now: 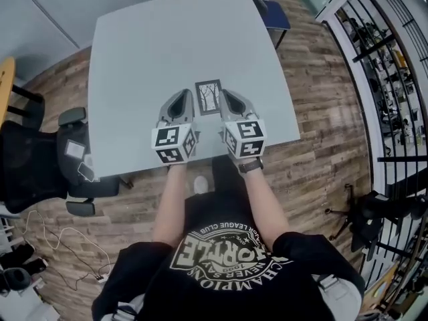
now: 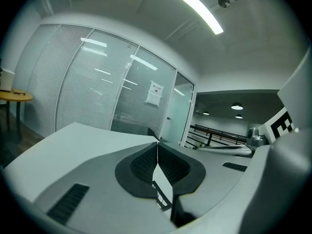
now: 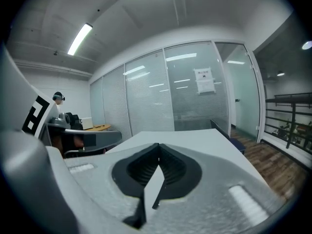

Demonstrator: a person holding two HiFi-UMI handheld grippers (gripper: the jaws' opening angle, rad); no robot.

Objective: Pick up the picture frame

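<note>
A small dark picture frame [image 1: 208, 97] with a tree drawing lies flat near the front edge of the pale grey table [image 1: 147, 52]. My two grippers flank it just above the tabletop. Left of the frame is the left gripper [image 1: 184, 93], its jaws shut with nothing between them. On the frame's other side the right gripper [image 1: 225, 92] is likewise shut and empty. In the left gripper view the closed jaws [image 2: 157, 143] point across the table, and a corner of the frame [image 2: 161, 197] shows under them. The right gripper view has its closed jaws [image 3: 158, 145] over bare tabletop.
A black office chair [image 1: 40, 159] stands at the table's left, a blue chair [image 1: 275, 15] at its far right corner. A yellow round table [image 1: 5, 79] sits at the far left. A black railing [image 1: 391, 79] runs along the right. Cables [image 1: 60, 246] lie on the wooden floor.
</note>
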